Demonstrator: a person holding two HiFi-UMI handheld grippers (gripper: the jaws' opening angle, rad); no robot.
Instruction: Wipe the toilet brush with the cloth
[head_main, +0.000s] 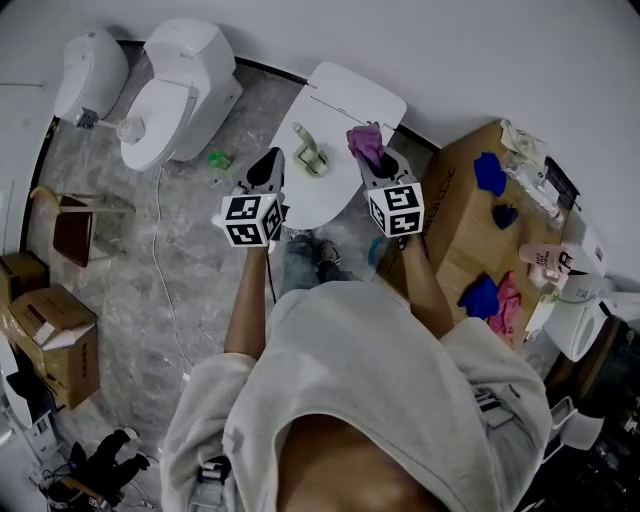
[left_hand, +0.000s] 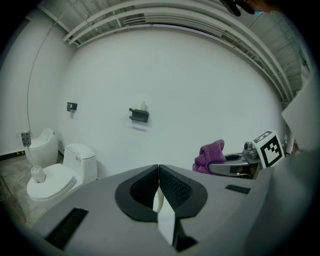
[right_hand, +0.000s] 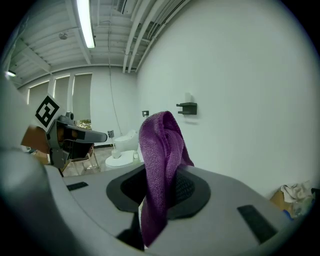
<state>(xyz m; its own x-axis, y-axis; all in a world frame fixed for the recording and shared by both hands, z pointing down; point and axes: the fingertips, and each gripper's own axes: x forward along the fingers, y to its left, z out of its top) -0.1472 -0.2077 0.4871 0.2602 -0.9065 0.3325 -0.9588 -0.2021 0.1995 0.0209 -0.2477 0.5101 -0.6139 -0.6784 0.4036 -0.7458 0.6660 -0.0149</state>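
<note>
right gripper (right_hand: 162, 187) is clamping a fold of the purple cloth (right_hand: 157, 150), left gripper (left_hand: 158, 187) is idling w/ jaws pressed together, empty, so the toilet brush (head_main: 308, 150), lying unheld on the white toilet lid (head_main: 350, 95) btwn them, is prob risking skidding off during wiping.

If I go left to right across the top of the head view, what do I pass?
small toilet → big toilet → green thing on the floor → left gripper → toilet brush → purple cloth → blue cloth
</note>
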